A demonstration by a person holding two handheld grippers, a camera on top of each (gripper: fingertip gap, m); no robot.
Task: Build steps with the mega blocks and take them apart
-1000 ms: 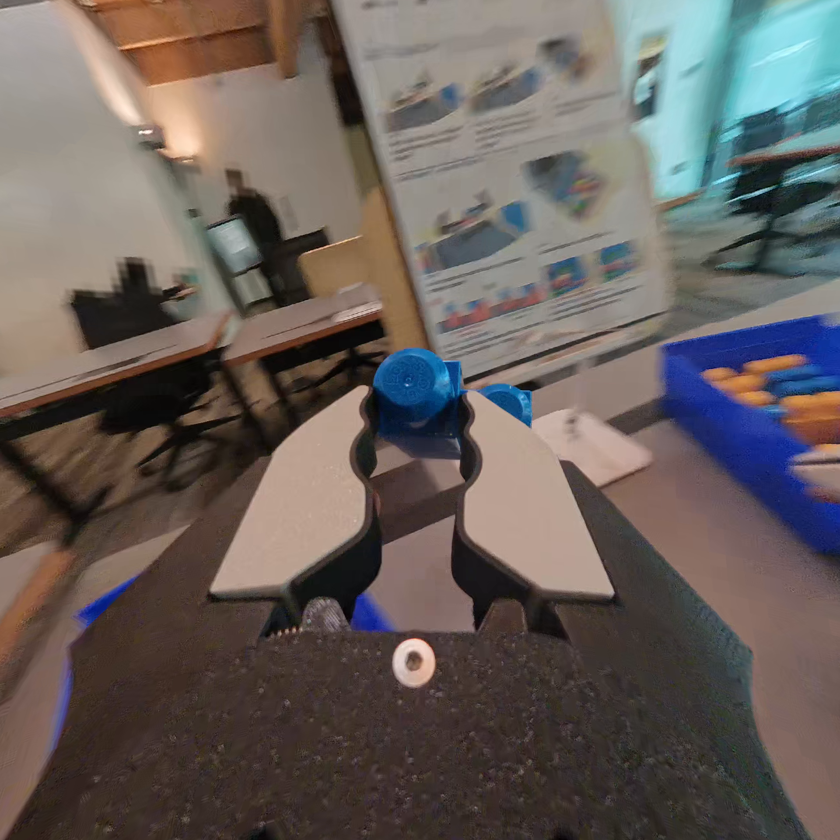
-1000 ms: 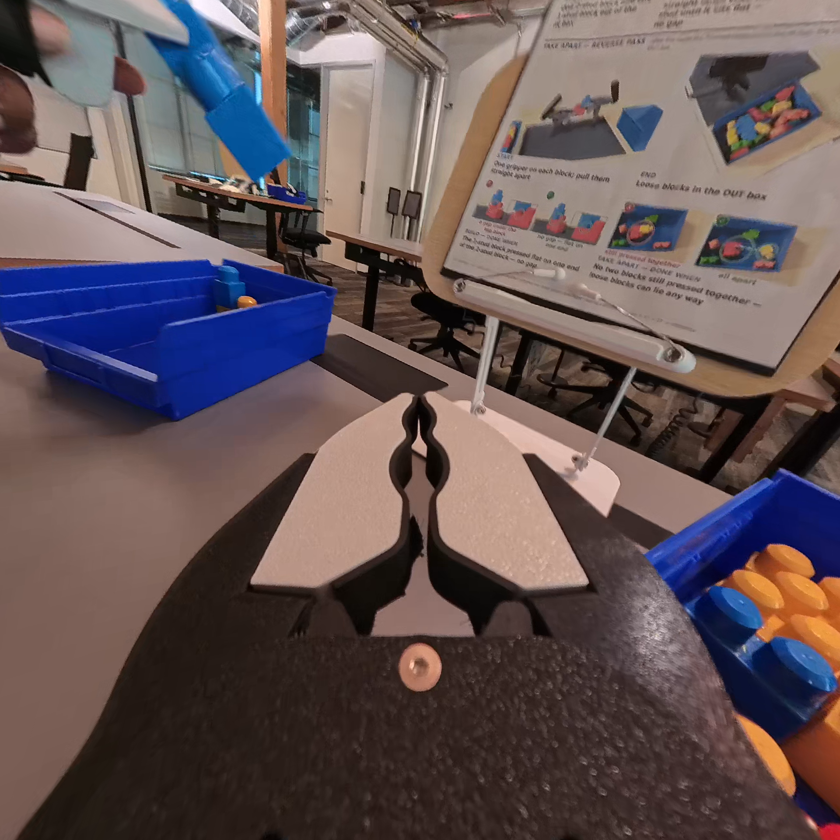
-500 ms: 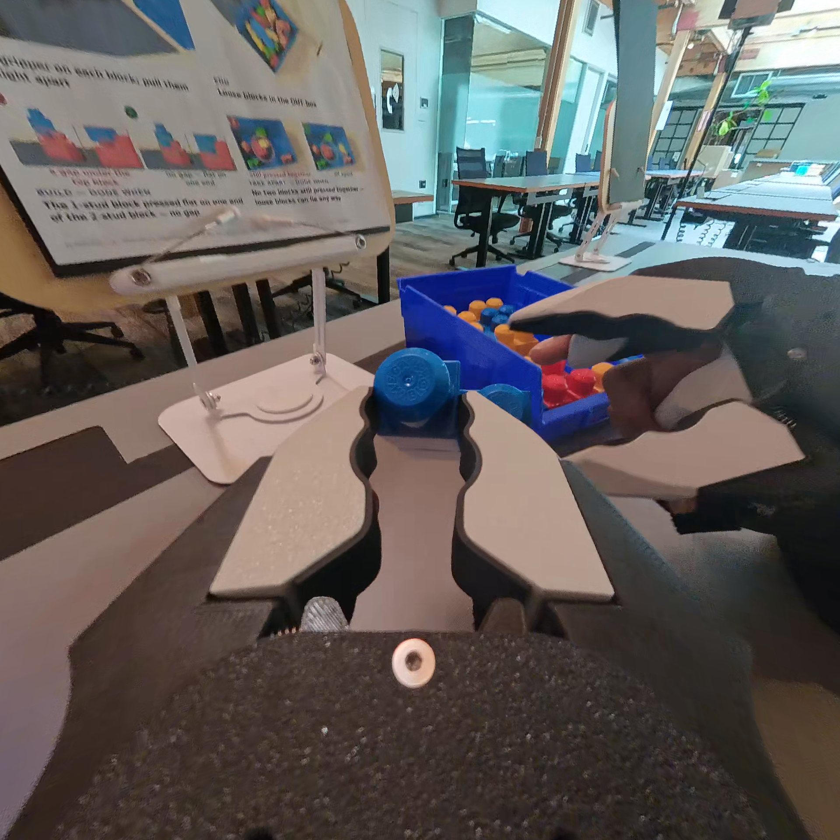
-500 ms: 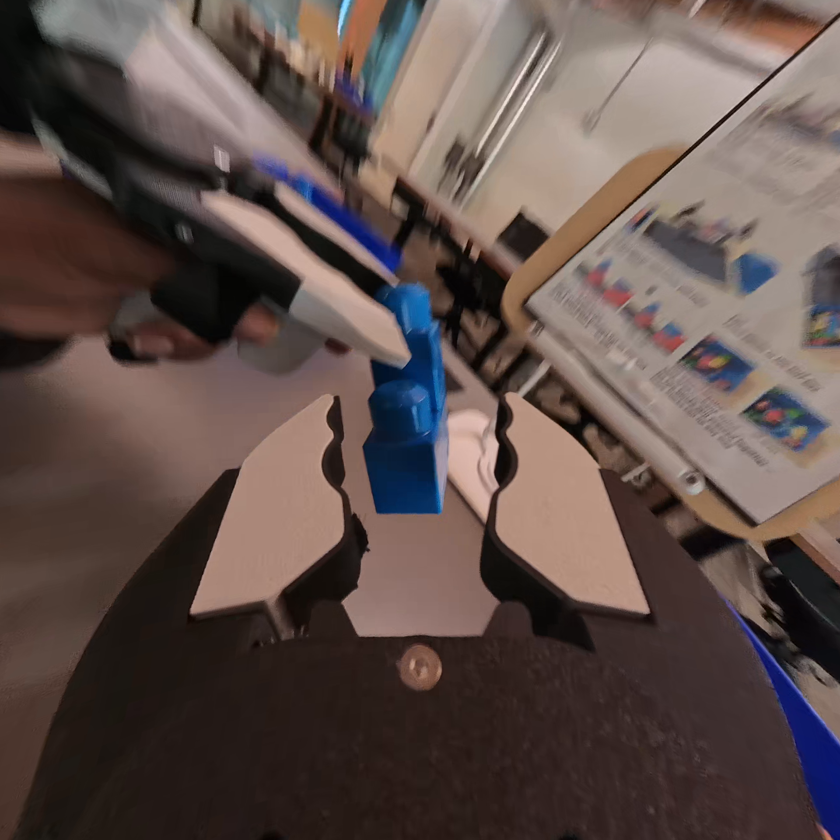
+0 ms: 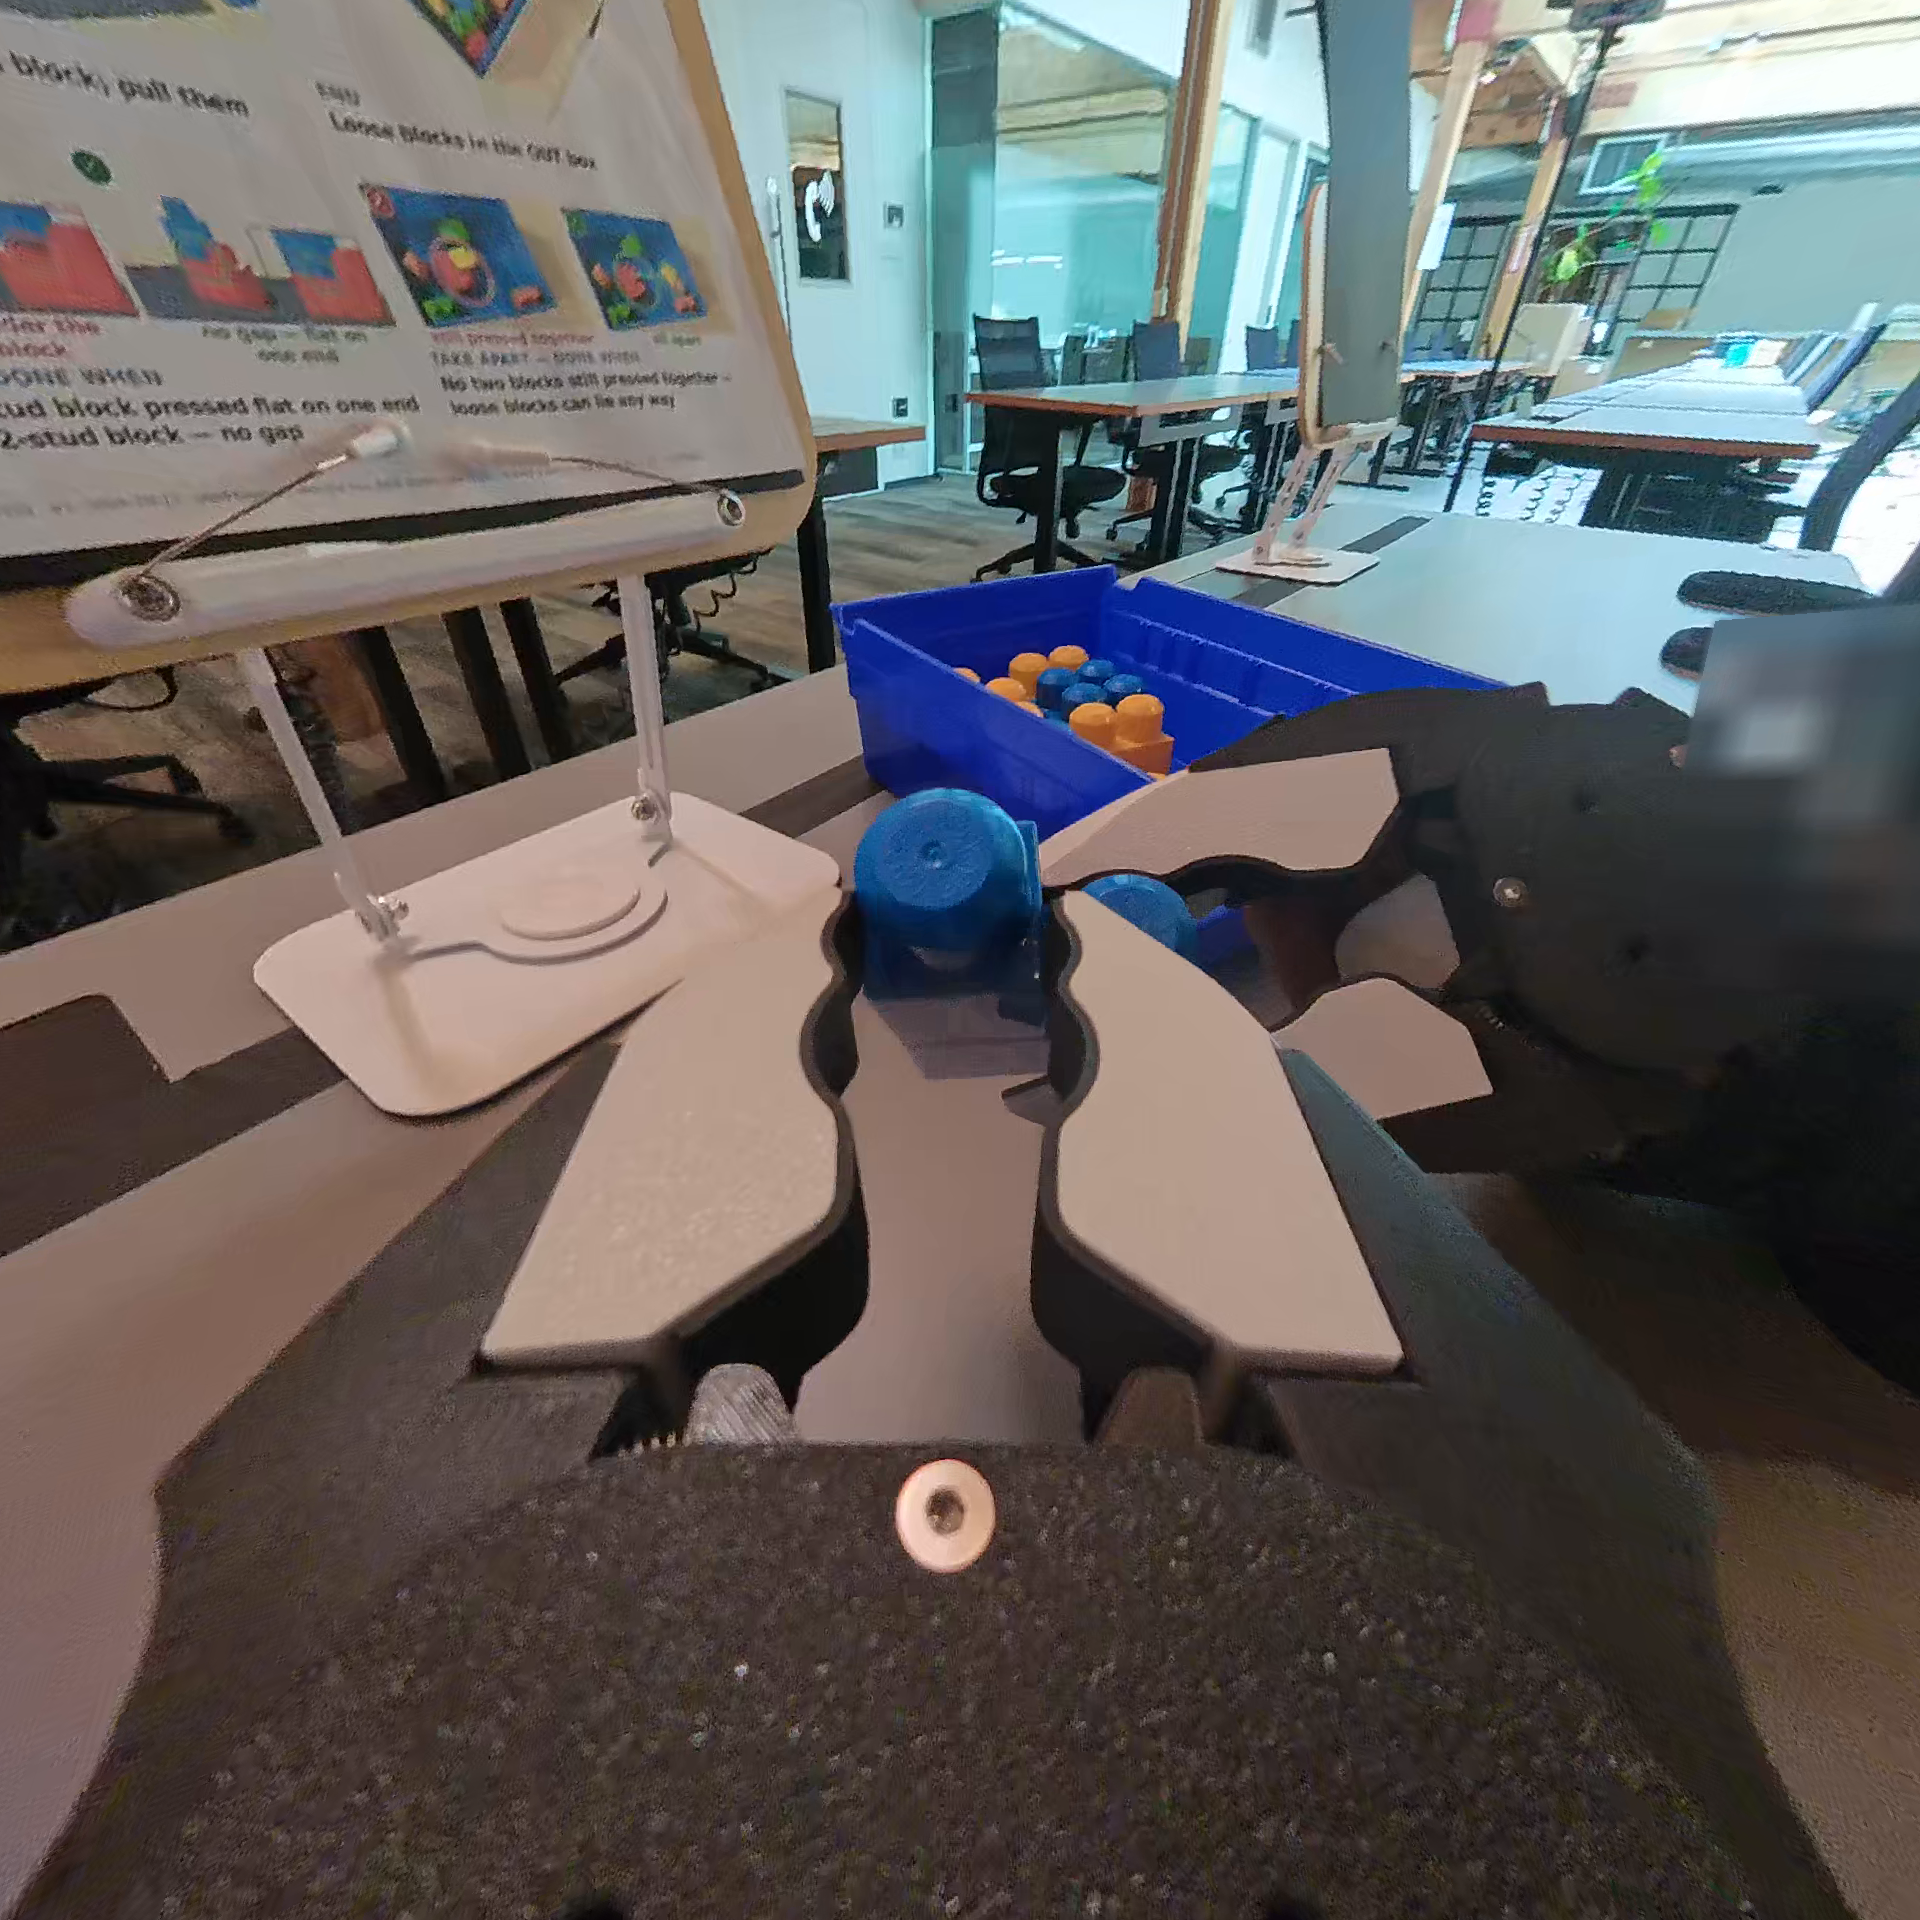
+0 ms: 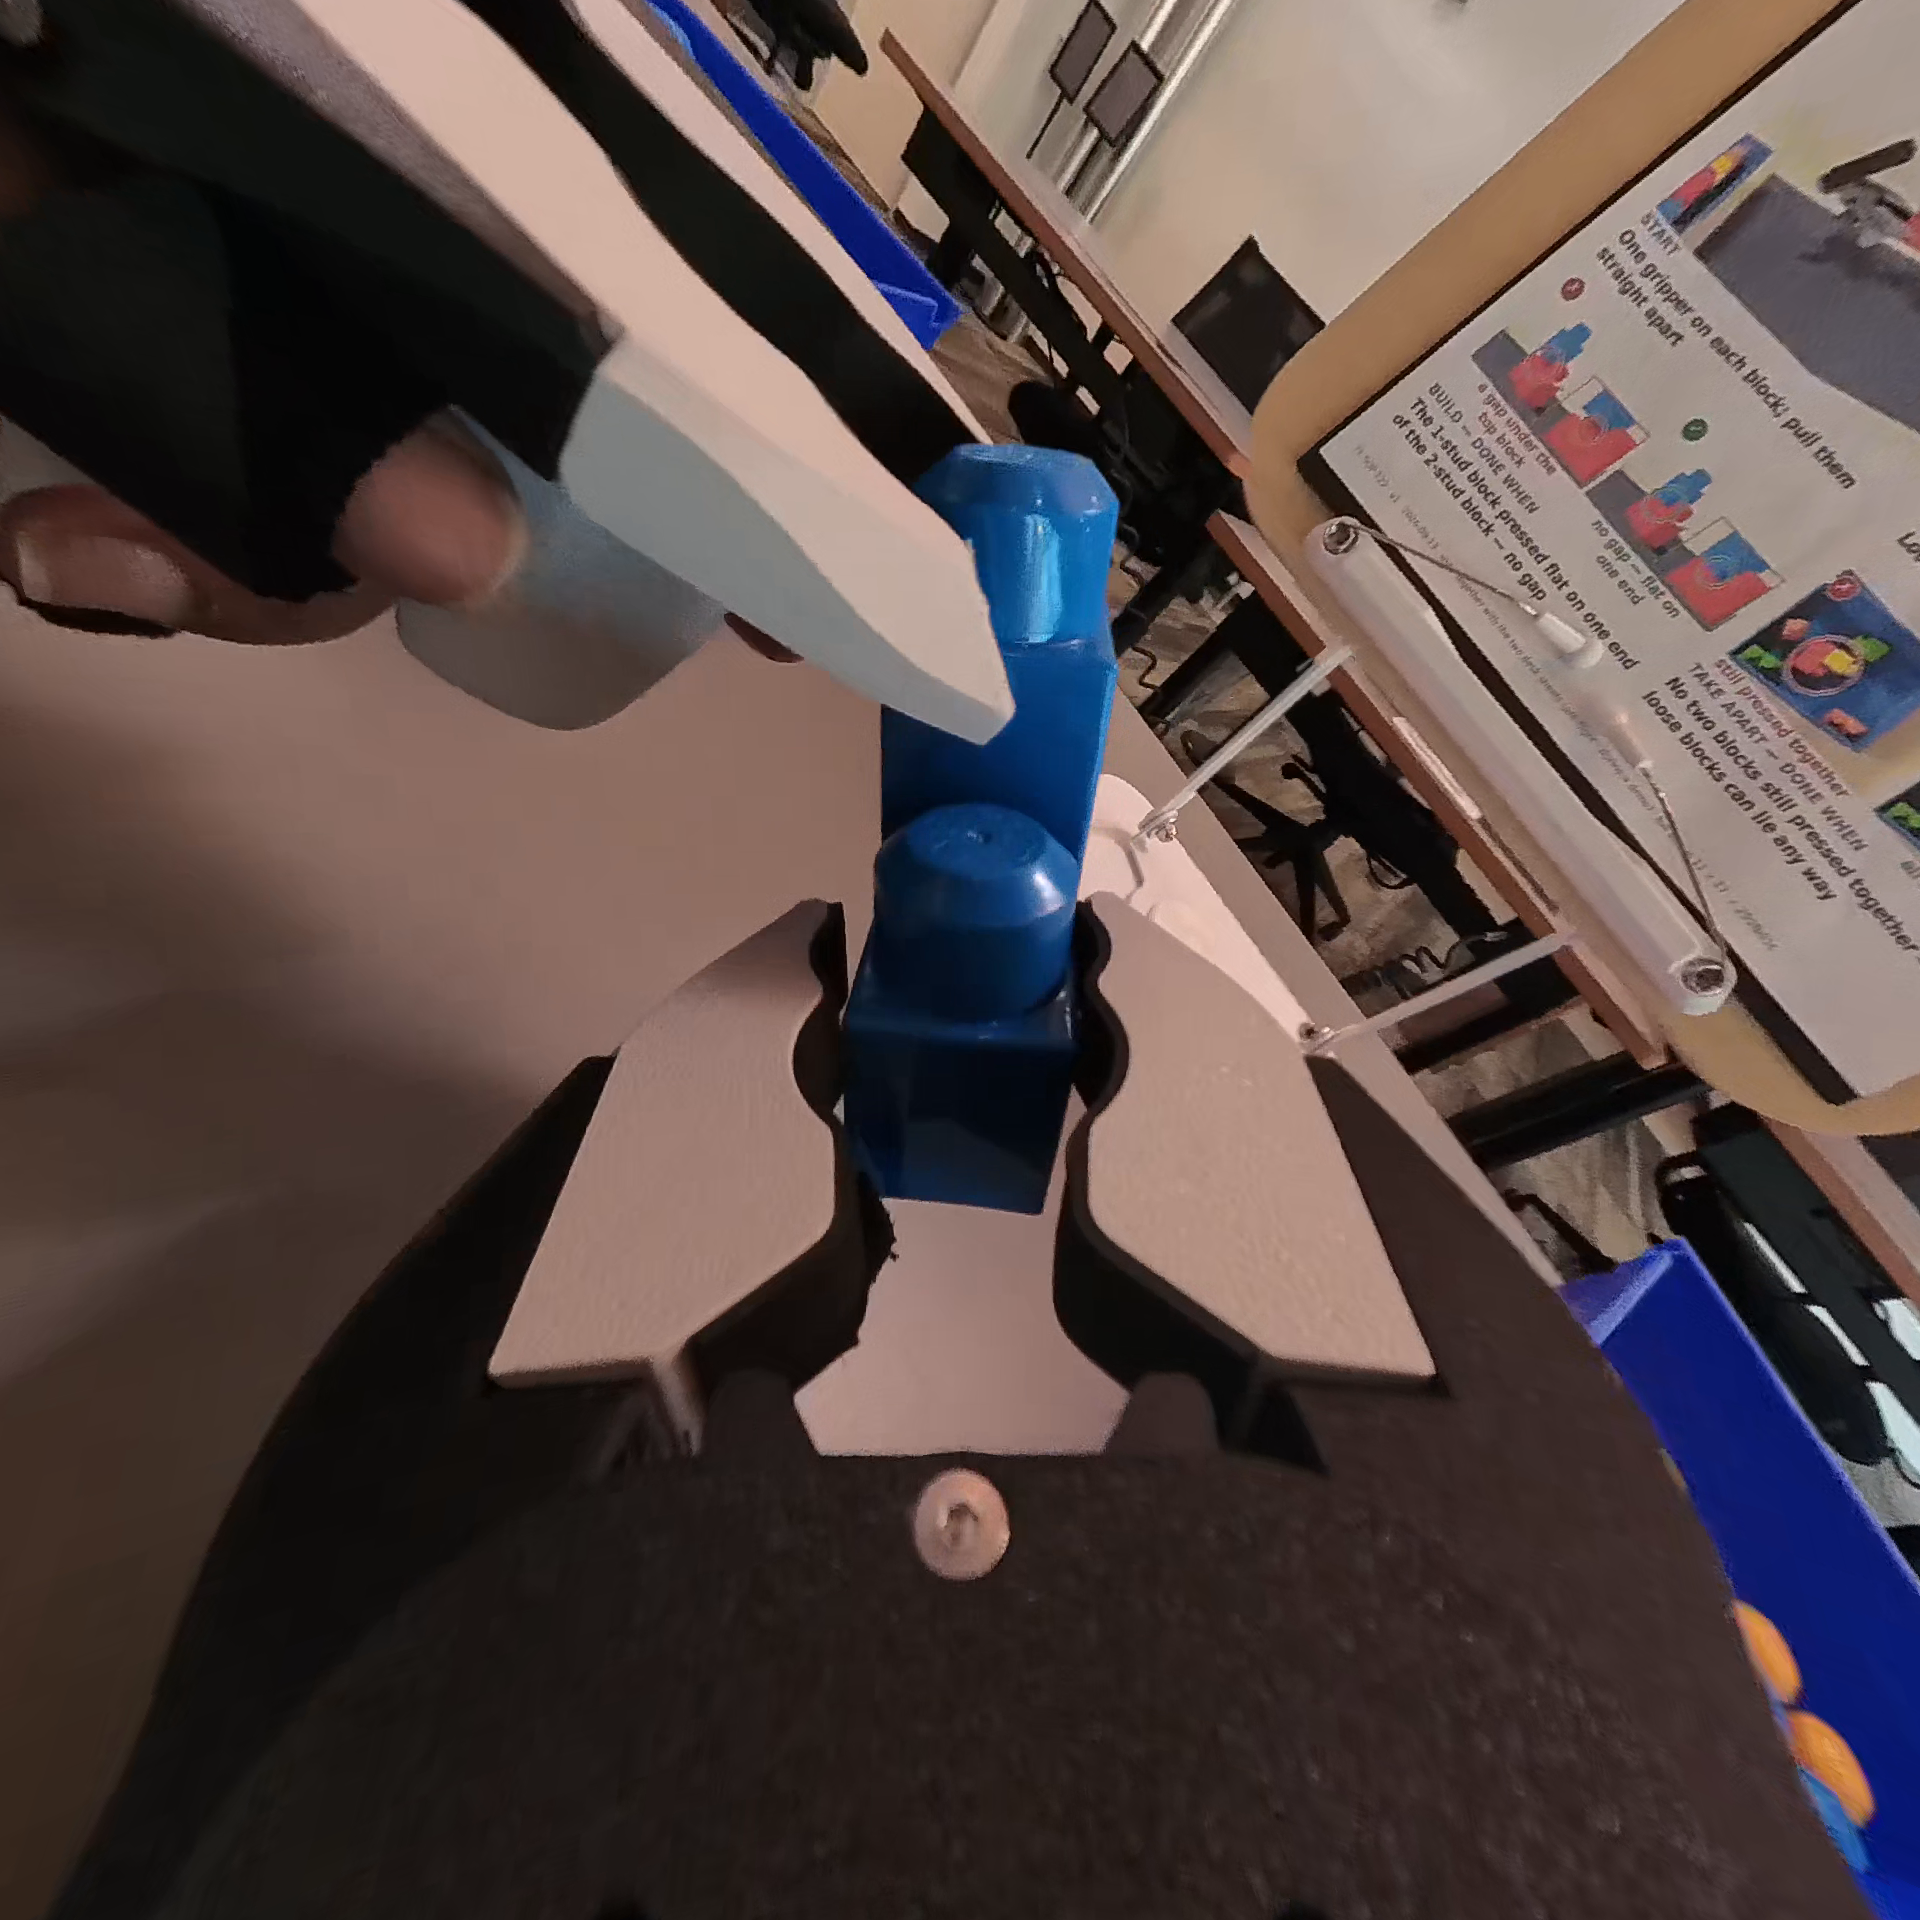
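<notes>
Room: an open office is seen, with rows of desks and chairs far behind; the work is done over a grey table.
Stand: a white stand with an instruction sheet is placed on the table, far left in the left wrist view.
Bin: a blue bin with orange and blue blocks is seen far, right of the stand.
Steps: a blue two-block piece is held in the air between both grippers, above the table and near the stand. It is made of a top block pressed on one end of a base block.
Left gripper: the jaws are narrowed on the top block and no gap is seen at its sides.
Right gripper: the jaws are closed on the free-stud end of the base block; the block fills the gap between them.
Step in hand: it is judged that the piece is about to be taken apart.
How to do it well: both grips should be kept firm. The pull should be made straight along the stud axis, not with a twist, so that no block slips out sideways. The force should be raised slowly, because the release may come suddenly.
Risk: one block may be dropped on the table if a grip is loosened too early.
</notes>
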